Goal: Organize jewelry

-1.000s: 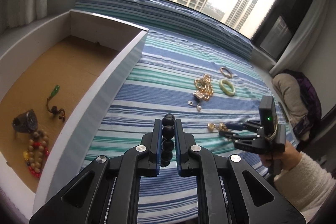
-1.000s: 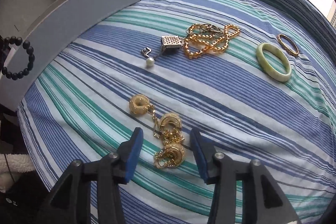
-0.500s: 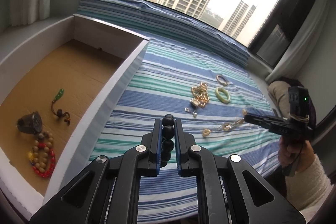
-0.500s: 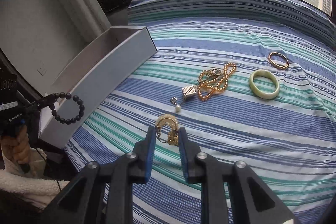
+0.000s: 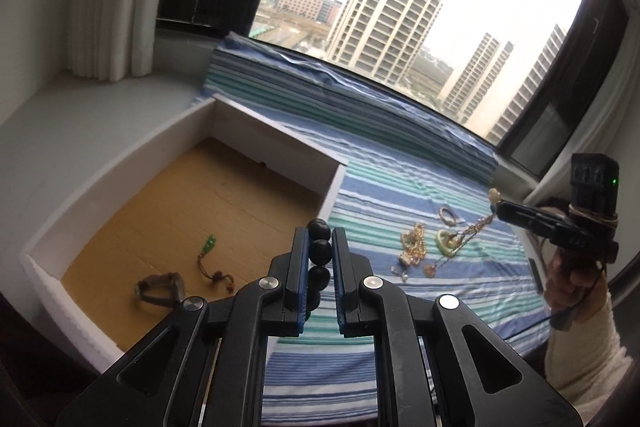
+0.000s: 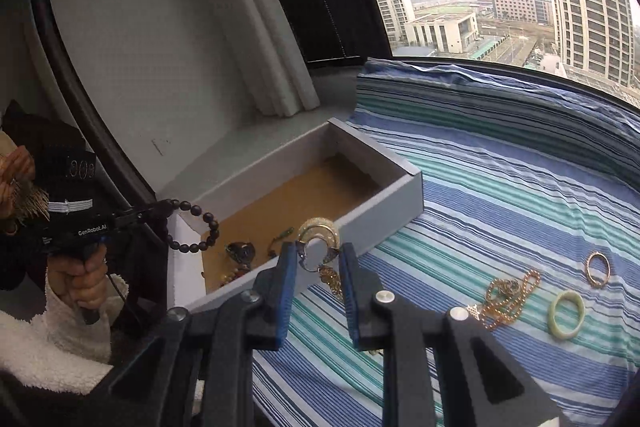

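My left gripper (image 5: 320, 233) is shut on a black bead bracelet (image 5: 320, 249), held in the air at the near right corner of the white box (image 5: 276, 135). In the right wrist view the black bead bracelet (image 6: 196, 231) hangs as a loop from the left gripper (image 6: 138, 215) over the box's near end. My right gripper (image 6: 319, 251) is shut on a gold chain with round gold pieces (image 6: 319, 233), lifted above the striped cloth (image 6: 500, 187). From the left wrist view, the gold chain (image 5: 472, 231) dangles from the right gripper (image 5: 502, 209).
The box's brown floor holds a green pendant (image 5: 208, 245) and a watch (image 5: 160, 289). On the cloth lie a gold chain heap (image 6: 508, 293), a pale green bangle (image 6: 566, 314) and a thin gold ring (image 6: 598, 267). A window runs behind the cloth.
The right gripper closed on the gold pieces and lifted them off the cloth. Both grippers rose, and the left one carried the black bracelet closer to the box.
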Available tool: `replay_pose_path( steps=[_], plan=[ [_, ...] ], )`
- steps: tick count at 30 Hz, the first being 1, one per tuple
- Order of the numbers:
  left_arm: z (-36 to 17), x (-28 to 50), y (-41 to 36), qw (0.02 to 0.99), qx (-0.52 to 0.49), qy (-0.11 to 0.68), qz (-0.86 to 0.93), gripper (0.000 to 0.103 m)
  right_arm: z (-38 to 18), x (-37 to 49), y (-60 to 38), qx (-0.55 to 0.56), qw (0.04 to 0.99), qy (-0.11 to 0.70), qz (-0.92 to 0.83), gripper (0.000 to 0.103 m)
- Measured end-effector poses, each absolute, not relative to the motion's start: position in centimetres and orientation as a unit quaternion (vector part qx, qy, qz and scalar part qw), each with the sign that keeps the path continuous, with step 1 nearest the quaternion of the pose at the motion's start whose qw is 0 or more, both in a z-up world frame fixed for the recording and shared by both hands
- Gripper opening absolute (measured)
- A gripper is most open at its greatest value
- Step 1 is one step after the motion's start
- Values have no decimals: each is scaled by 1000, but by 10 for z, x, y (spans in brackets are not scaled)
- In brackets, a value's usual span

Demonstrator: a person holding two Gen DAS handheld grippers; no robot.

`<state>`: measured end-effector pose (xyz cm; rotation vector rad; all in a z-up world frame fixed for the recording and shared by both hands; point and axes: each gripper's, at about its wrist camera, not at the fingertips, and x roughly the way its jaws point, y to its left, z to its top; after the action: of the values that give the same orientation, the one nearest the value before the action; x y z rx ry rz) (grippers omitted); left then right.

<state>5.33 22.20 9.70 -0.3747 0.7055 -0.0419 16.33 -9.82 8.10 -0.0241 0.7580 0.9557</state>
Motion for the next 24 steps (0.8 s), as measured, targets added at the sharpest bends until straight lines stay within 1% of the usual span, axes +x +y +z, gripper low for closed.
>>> replay_pose_path(
  steps=[4, 8, 12, 17, 18, 19, 20, 21, 22, 23, 24],
  plan=[
    [88, 69, 253, 917, -190, 352, 11, 9, 101, 170, -43, -16, 803, 343, 487, 22],
    [61, 89, 280, 906, -201, 369, 40, 9, 101, 183, 16, -31, 791, 344, 504, 22],
    [32, 109, 299, 896, -202, 389, 69, 9, 78, 199, 69, -52, 782, 363, 503, 22],
    [-2, 131, 314, 889, -184, 404, 112, 10, 31, 221, 120, -87, 786, 388, 474, 22],
    [-9, 134, 315, 887, -172, 410, 120, 11, 21, 226, 127, -89, 788, 393, 466, 24],
    [-18, 138, 316, 884, -164, 417, 133, 14, 10, 231, 133, -90, 787, 401, 461, 25],
    [-25, 137, 318, 880, -159, 424, 146, 28, -1, 237, 138, -93, 784, 413, 454, 27],
    [-30, 135, 318, 876, -156, 428, 158, 36, -10, 241, 138, -95, 785, 422, 444, 42],
    [-31, 131, 318, 877, -155, 425, 164, 49, -16, 243, 135, -92, 789, 423, 436, 53],
    [-30, 124, 317, 881, -154, 416, 166, 57, -19, 244, 128, -86, 794, 421, 431, 55],
    [-28, 117, 314, 884, -150, 409, 167, 61, -19, 244, 121, -81, 798, 418, 426, 55]
  ],
)
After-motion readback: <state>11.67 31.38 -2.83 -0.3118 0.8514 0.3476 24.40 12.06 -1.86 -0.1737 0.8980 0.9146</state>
